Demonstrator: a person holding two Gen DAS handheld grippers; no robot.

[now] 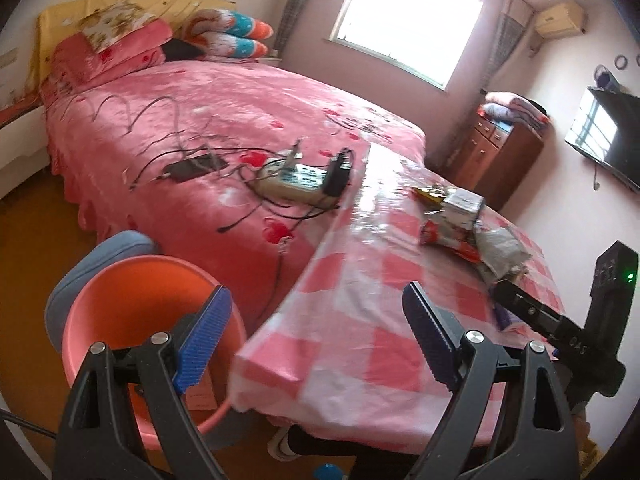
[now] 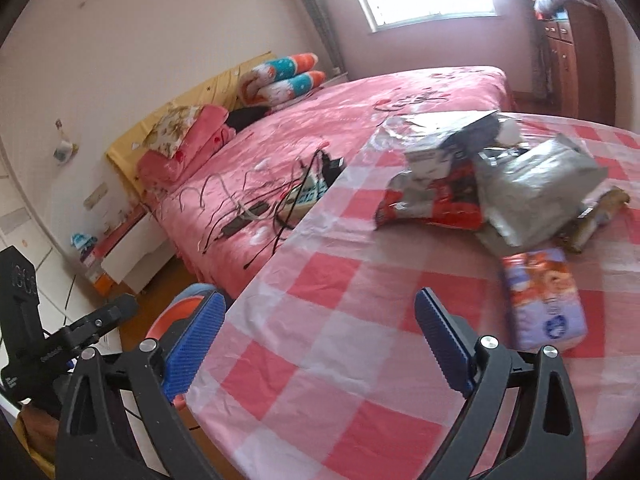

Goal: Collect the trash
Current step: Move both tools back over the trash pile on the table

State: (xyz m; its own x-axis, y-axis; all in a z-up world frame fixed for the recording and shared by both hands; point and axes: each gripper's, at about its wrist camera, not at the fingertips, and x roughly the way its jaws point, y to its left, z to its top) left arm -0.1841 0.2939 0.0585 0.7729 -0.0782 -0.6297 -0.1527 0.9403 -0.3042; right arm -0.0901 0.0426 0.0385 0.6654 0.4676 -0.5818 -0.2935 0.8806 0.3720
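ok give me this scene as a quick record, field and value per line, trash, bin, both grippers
surface: table with pink checked cloth, beside a bed
trash: pile of wrappers at the far part of the table, purple packet lying apart, nearer the camera
bin: orange basin on the floor by the table's corner, little or nothing visible inside
left gripper: open, nothing between the jaws, over the table edge and basin
right gripper: open, nothing between the jaws, over the cloth short of the packet
on bed: power strip and cables

pink-checked tablecloth (image 2: 340,320), orange basin (image 1: 132,304) (blue-padded tools)
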